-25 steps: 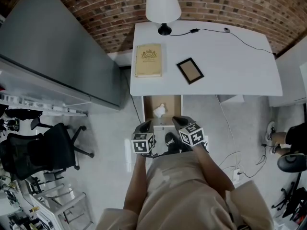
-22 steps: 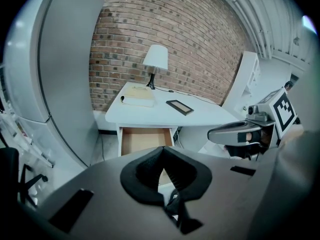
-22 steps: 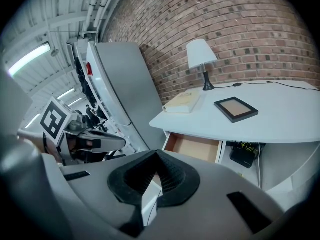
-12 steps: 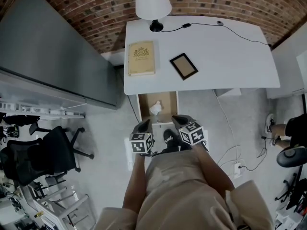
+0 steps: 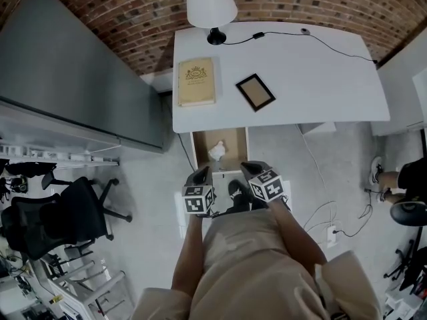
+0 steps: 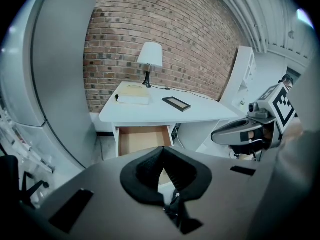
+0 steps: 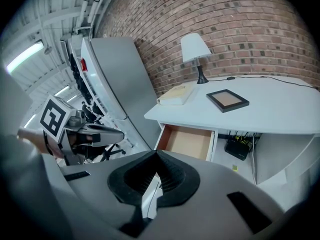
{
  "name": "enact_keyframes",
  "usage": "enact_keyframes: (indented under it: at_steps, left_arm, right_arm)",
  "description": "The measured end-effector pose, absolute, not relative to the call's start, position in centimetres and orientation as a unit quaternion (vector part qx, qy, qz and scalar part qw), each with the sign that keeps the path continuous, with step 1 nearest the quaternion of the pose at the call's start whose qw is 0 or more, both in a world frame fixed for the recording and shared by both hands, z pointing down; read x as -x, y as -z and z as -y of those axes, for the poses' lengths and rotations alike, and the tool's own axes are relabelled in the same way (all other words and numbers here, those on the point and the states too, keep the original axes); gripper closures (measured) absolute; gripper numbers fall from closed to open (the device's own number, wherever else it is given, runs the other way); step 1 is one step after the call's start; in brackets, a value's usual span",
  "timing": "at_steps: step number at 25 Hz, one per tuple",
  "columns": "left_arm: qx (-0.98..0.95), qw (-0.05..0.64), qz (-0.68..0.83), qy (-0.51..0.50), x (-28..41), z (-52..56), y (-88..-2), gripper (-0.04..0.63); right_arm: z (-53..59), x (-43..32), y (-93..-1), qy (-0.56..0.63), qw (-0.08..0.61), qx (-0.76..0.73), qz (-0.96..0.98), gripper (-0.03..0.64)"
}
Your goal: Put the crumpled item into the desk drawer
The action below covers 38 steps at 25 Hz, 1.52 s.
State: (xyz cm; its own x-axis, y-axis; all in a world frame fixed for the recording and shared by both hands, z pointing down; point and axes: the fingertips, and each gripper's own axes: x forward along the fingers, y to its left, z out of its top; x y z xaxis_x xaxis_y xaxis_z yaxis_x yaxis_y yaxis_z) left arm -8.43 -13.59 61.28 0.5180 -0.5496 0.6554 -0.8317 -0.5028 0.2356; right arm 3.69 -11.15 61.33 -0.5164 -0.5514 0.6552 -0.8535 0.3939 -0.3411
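Observation:
A white crumpled item lies inside the open wooden drawer under the left part of the white desk. Both grippers hover side by side just in front of the drawer's front edge, above the floor. My left gripper is shut with nothing in it, its jaws meeting at a point. My right gripper is likewise shut and empty. The drawer shows open in both gripper views, with the crumpled item out of sight there.
On the desk are a cream book, a dark picture frame, a white lamp and a thin cable. A grey cabinet stands left of the desk. An office chair is at the lower left.
The desk and drawer have shifted slightly up and left in the head view. Both grippers stay shut side by side, and the crumpled item stays in the drawer.

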Motion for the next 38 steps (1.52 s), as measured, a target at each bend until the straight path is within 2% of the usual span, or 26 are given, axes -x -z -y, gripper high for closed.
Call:
enact_keyframes:
  at_steps: [38]
  left_arm:
    - [-0.825, 0.278, 0.419, -0.260, 9.3, 13.5, -62.0, 0.578]
  right_arm:
    - [11.5, -2.6, -61.2, -0.310, 0.245, -0.421, 0.816, 0.592]
